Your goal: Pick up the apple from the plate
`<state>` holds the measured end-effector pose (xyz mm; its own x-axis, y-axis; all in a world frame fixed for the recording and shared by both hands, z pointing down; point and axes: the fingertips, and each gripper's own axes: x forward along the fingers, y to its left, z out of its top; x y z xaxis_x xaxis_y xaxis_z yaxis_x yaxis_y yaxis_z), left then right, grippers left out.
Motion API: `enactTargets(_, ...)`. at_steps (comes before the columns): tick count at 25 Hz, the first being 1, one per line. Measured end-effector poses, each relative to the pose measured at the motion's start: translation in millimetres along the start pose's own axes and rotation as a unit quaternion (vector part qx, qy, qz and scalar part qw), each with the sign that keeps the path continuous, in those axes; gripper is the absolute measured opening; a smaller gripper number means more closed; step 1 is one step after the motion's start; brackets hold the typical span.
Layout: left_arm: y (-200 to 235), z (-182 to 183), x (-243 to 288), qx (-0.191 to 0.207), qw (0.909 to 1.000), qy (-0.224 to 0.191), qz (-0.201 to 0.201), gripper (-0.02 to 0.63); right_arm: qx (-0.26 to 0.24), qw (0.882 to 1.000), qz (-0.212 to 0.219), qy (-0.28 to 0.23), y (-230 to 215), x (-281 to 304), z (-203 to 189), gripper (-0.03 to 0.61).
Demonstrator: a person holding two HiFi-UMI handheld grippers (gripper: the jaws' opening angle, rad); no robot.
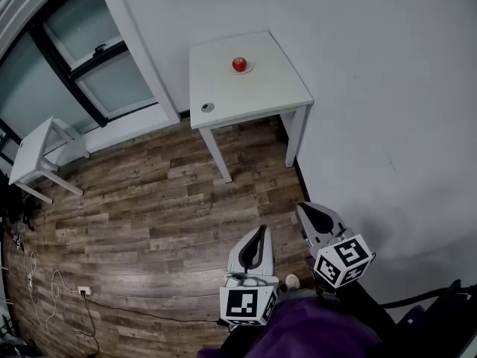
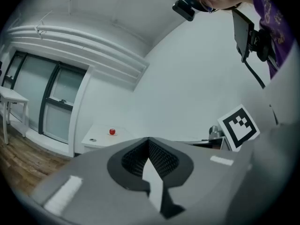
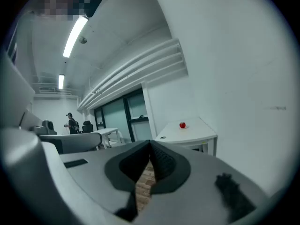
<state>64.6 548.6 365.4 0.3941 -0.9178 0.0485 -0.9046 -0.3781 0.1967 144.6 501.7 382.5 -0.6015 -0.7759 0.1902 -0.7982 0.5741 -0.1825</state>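
A red apple [image 1: 239, 64] sits on a small white plate [image 1: 249, 68] on the far half of a white square table [image 1: 261, 88]. Both grippers are held low and close to me, far short of the table. My left gripper [image 1: 260, 231] points at it over the wooden floor, its jaws together with nothing between them. My right gripper [image 1: 304, 209] is beside it near the wall, also shut and empty. The apple [image 2: 112, 131] shows small and distant above the left gripper [image 2: 149, 139]. In the right gripper view the apple [image 3: 182, 125] lies beyond the right gripper [image 3: 150, 143].
A small round grey object [image 1: 207, 107] lies near the table's front left corner. A white wall runs along the right, glass doors [image 1: 89, 66] at the back left. A low white side table [image 1: 33, 151] stands at left. A cable and socket [image 1: 84, 290] lie on the floor.
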Motion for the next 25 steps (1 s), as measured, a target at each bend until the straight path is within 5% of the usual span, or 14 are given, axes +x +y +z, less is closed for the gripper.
enactTargets(25, 64, 9, 28, -0.034, 0.9989, -0.033, 0.006, 0.006, -0.003, 0.999, -0.030, -0.017, -13, 62, 17, 0.008)
